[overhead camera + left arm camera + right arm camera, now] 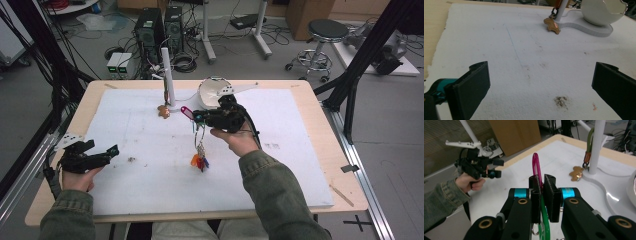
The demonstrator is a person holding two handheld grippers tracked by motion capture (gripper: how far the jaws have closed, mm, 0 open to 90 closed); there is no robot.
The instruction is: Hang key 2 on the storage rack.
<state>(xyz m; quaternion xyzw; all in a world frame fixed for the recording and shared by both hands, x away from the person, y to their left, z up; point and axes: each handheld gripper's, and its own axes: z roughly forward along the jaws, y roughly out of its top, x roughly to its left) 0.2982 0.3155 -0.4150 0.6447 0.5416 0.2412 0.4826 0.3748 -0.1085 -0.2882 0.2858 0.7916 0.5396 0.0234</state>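
Observation:
My right gripper [199, 118] is held above the middle of the white mat [140, 175], shut on a key bunch. In the right gripper view its jaws [542, 182] pinch a magenta tag [536, 166] and a green loop [545, 220]. Below it hang a ring and keys with orange, red and blue tags [199, 161], their ends at the mat. My left gripper [102, 147] rests low at the mat's left edge, open; its jaws [541, 87] stand wide apart over bare mat.
A white stand with an upright pole [168, 75] and a white cup [215, 90] sits at the back of the mat. A brown charm [163, 111] hangs from the pole on an orange clip [587, 158]. Wooden table edges [345, 150] surround the mat.

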